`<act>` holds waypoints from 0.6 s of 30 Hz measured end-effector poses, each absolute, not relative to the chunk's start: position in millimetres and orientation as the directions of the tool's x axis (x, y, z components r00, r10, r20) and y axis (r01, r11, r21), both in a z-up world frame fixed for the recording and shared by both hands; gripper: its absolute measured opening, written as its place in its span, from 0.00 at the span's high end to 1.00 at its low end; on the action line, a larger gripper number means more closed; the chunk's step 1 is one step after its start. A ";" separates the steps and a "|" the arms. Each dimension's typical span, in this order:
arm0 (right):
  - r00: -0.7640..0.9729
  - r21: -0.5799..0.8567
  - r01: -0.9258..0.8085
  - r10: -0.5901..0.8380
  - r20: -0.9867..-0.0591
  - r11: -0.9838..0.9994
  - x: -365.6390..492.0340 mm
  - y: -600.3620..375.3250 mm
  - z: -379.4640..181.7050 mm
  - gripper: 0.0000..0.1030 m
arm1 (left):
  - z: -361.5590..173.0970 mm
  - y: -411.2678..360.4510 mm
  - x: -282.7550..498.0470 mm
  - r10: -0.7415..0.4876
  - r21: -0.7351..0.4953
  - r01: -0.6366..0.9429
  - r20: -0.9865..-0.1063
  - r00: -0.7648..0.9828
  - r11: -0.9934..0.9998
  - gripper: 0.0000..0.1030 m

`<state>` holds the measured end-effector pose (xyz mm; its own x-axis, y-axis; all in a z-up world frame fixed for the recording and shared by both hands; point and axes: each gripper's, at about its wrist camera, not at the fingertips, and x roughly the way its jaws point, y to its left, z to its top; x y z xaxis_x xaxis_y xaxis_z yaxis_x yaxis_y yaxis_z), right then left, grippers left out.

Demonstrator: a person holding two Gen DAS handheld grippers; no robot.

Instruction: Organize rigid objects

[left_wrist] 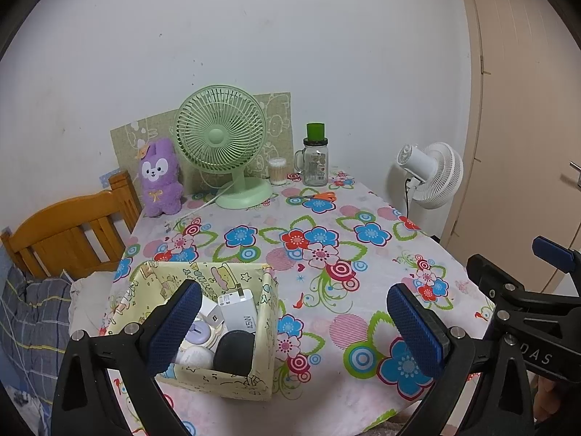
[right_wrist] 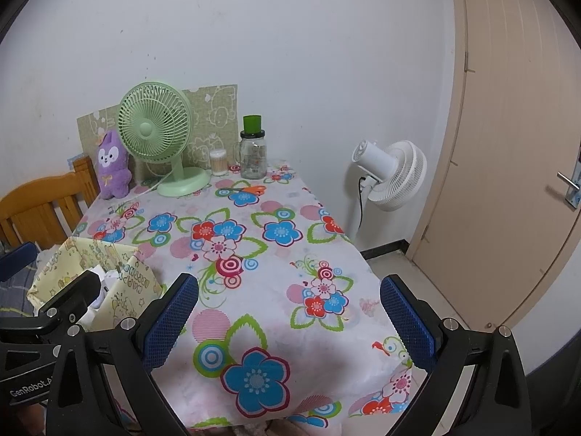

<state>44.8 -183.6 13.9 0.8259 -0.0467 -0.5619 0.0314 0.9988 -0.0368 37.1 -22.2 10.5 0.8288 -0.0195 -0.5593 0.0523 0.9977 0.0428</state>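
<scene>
Left wrist view: the left gripper (left_wrist: 294, 327) hovers with its jaws wide apart and empty above the near left of the counter (left_wrist: 326, 225), where a pale yellow fabric box (left_wrist: 267, 312) already holds the rigid objects: a white 45W charger (left_wrist: 238, 309), a smaller white plug (left_wrist: 210, 310), a black oval case (left_wrist: 234, 352) and round pale compacts (left_wrist: 198, 356). These are judged light, stiff and smooth-shelled, so likely to slip; the charger is best taken across its flat faces, the oval case across its narrow width. The box walls look soft and would buckle if pinched. Orange-handled scissors (left_wrist: 319, 196) lie loose near the far edge, thin and flat, best gripped across the handles; the glass jar (left_wrist: 315, 161) beside them is fragile. Right wrist view: the right gripper (right_wrist: 289, 321) hangs over bare cloth at the near edge, jaws likewise apart and empty, the fabric box (right_wrist: 130, 290) just beside it on the left.
</scene>
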 end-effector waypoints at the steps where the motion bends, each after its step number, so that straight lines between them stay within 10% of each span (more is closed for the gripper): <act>1: 0.826 -0.037 0.031 -0.046 -0.562 0.999 43.8 -184.0 13.3 0.02 | 10.6 -21.7 36.9 -0.020 0.043 0.053 -0.560 0.828 0.998 0.00; 18: 0.829 -0.039 0.032 -0.048 -0.557 0.999 42.6 -183.9 12.6 0.02 | 10.1 -21.6 36.1 -0.021 0.041 0.052 -0.559 0.829 0.998 0.00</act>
